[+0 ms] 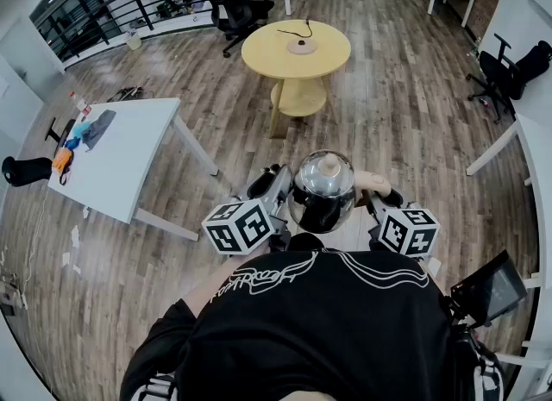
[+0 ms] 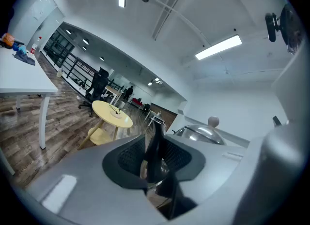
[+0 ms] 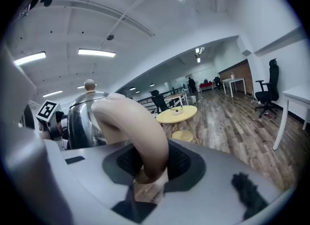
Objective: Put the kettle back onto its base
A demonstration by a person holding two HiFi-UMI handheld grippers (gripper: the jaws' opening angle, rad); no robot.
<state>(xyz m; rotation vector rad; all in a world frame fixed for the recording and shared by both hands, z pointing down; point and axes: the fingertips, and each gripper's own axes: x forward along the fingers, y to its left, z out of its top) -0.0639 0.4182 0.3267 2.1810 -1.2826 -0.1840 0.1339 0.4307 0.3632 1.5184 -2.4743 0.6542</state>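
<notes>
A shiny steel kettle (image 1: 322,185) with a beige lid knob hangs in the air in front of my chest, between both grippers. My left gripper (image 2: 155,158) is shut on its dark spout (image 2: 156,146), with the lid (image 2: 201,133) showing behind. My right gripper (image 3: 147,163) is shut on the curved beige handle (image 3: 138,127); the steel body (image 3: 82,120) sits to its left. In the head view the left gripper (image 1: 274,188) and right gripper (image 1: 379,199) flank the kettle. The round kettle base (image 1: 302,46) with its cord lies on a yellow round table (image 1: 272,53), well ahead.
A white table (image 1: 129,153) with small items stands at the left, and a white desk edge (image 1: 535,145) at the right. Black office chairs (image 1: 231,3) stand beyond the yellow table. A dark screen (image 1: 488,287) sits near my right side. Wood floor lies between.
</notes>
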